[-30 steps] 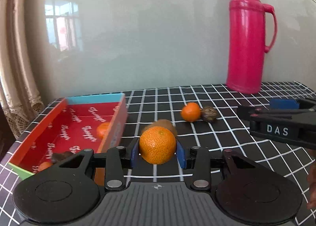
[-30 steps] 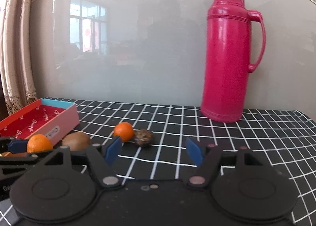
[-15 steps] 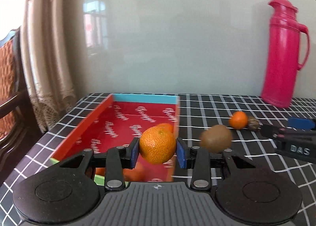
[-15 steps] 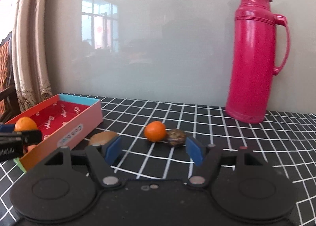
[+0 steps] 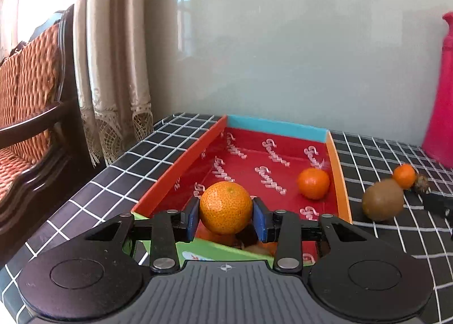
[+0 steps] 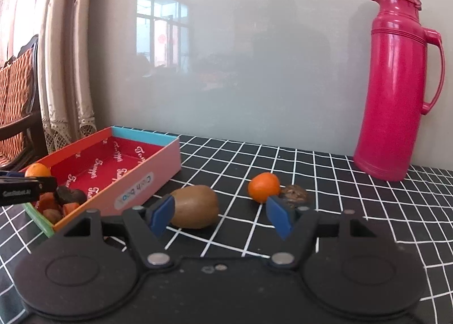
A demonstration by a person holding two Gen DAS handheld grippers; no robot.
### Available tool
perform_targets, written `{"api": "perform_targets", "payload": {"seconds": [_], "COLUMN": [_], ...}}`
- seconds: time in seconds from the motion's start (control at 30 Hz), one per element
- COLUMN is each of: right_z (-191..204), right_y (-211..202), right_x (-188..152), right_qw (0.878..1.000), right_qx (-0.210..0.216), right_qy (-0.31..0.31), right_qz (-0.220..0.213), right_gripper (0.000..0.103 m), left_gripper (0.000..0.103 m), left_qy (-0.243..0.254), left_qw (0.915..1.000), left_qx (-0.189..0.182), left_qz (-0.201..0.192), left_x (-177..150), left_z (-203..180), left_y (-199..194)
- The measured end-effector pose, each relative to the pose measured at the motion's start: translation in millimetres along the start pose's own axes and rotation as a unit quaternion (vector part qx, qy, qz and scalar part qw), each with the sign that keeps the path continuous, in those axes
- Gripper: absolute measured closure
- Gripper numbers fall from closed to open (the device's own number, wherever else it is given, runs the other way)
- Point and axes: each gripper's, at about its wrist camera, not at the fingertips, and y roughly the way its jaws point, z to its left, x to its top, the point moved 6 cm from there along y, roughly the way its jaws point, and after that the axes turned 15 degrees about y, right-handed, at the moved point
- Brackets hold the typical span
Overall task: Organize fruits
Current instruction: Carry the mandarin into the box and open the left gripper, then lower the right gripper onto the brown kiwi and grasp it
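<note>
**Tangerine held over the red box**

Black tablecloth with a white grid (image 5: 175,137) runs up to a pale glossy wall, a curtain (image 5: 113,69) and a wooden chair (image 5: 31,92) at the left.

Left wrist view: the left gripper (image 5: 226,215) has its blue pads pressed on both sides of a tangerine (image 5: 226,206), above the near end of the red box (image 5: 181,162). A second tangerine (image 5: 313,184) lies inside by the orange wall. Outside, to the right, sit a kiwi (image 5: 382,199), a small tangerine (image 5: 404,175) and a brown nut (image 5: 421,182).

Right wrist view: the right gripper (image 6: 223,215) stands apart, empty, low over the cloth. Its left pad is just in front of the kiwi (image 6: 195,206); the small tangerine (image 6: 264,186) touches the nut (image 6: 296,195). A pink thermos (image 6: 396,83) stands upright by the wall.
</note>
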Motion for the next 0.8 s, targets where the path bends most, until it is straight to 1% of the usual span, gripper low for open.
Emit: {"api": "perform_targets", "payload": {"seconds": [0.1, 0.13, 0.17, 0.2, 0.23, 0.27, 0.37, 0.4, 0.43, 0.47, 0.5, 0.53, 0.63, 0.73, 0.8], "right_z": [-0.6, -0.8, -1.0, -0.6, -0.1, 0.5, 1.5, 1.9, 1.9, 2.1, 2.5, 3.2, 6.7, 11.7, 15.7], "right_y": [-2.4, -2.9, -3.9, -5.1, -5.6, -6.5, -9.1, -9.7, -10.6, -11.5, -13.0, -13.7, -14.2, -11.4, -6.9], "right_x": [1.9, 2.2, 2.7, 3.2, 3.4, 3.1, 2.8, 2.4, 2.4, 2.9, 3.1, 3.3, 0.9, -3.1, -5.4], "right_qw": [1.0, 1.0, 1.0, 1.0, 1.0, 1.0, 1.0, 1.0, 1.0, 1.0, 1.0, 1.0, 1.0, 0.999, 0.999], "right_qx": [0.0, 0.0, 0.0, 0.002, 0.001, 0.002, 0.005, 0.006, 0.005, 0.005, 0.006, 0.006, 0.006, 0.012, 0.014], "right_qy": [-0.001, -0.001, -0.001, -0.001, -0.002, -0.003, -0.005, -0.007, -0.009, -0.011, -0.013, -0.017, -0.031, -0.039, -0.045], "right_qz": [-0.002, -0.002, -0.002, -0.004, -0.005, -0.005, -0.005, -0.003, -0.003, -0.003, -0.004, -0.004, -0.006, -0.001, 0.002], "right_gripper": [0.032, 0.032, 0.032, 0.032, 0.032, 0.032, 0.032, 0.032, 0.032, 0.031, 0.027, 0.021, 0.012, 0.01, 0.01], "left_gripper": [0.062, 0.045, 0.02, 0.014, 0.01, 0.01, 0.008, 0.006, 0.001, 0.0, 0.0, 0.0, 0.0, 0.0, 0.0], "left_qy": [0.001, -0.001, -0.003, 0.0, 0.006, 0.009, 0.011, 0.012, 0.013, 0.012, 0.012, 0.017, 0.036, 0.045, 0.04], "left_qw": [0.9998, 0.9997, 0.9995, 0.999, 0.9983, 0.9979, 0.998, 0.9979, 0.9977, 0.9974, 0.997, 0.9965, 0.9957, 0.9956, 0.9958], "left_qx": [0.017, 0.017, 0.02, 0.031, 0.04, 0.04, 0.035, 0.035, 0.036, 0.038, 0.037, 0.034, 0.032, 0.031, 0.033], "left_qz": [-0.01, -0.016, -0.023, -0.034, -0.043, -0.05, -0.051, -0.053, -0.056, -0.061, -0.068, -0.074, -0.079, -0.076, -0.076], "left_x": [2.9, 4.3, 6.3, 8.3, 10.6, 12.2, 14.1, 14.3, 14.5, 14.6, 14.9, 14.9, 12.4, 12.1, 10.8], "left_z": [1.3, 1.9, 2.1, 2.4, 1.8, 0.9, -1.6, -2.4, -3.4, -3.9, -5.3, -8.8, -19.5, -23.9, -22.6], "left_y": [-3.2, -5.9, -9.8, -14.4, -19.1, -22.4, -25.0, -26.8, -29.9, -34.5, -39.2, -44.7, -51.7, -51.1, -50.6]}}
